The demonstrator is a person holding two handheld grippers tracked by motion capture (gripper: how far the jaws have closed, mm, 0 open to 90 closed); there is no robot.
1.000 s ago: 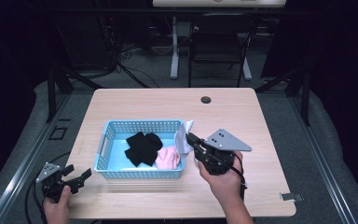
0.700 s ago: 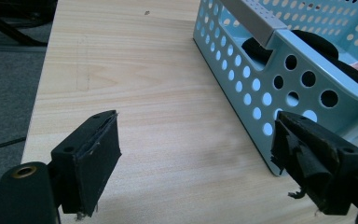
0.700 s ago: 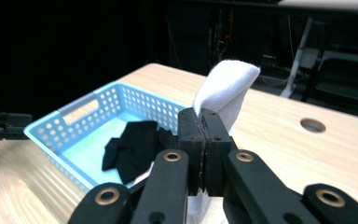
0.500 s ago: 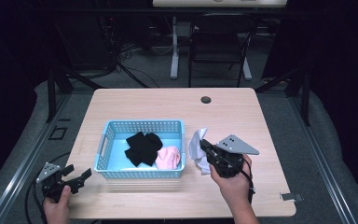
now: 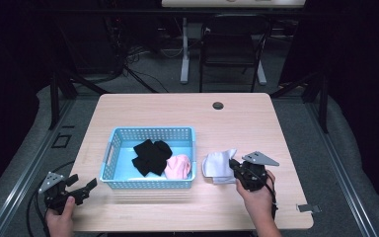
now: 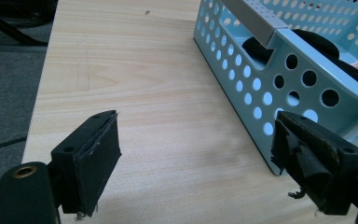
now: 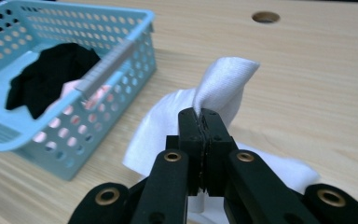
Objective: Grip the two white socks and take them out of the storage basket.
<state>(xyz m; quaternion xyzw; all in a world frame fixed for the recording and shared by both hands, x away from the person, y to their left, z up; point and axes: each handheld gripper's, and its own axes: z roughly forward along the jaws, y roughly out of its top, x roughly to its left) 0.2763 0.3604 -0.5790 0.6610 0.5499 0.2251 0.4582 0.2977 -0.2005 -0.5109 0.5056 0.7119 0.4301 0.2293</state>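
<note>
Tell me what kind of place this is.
Probably a lab or recording workspace: a plain wooden table on grey carpet, loose cables on the floor behind it, and a desk frame with a chair in the dark background.

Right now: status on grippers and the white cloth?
Right gripper shut on white cloth, cloth on table right of basket. Left gripper open, empty. Nothing in the way.
</note>
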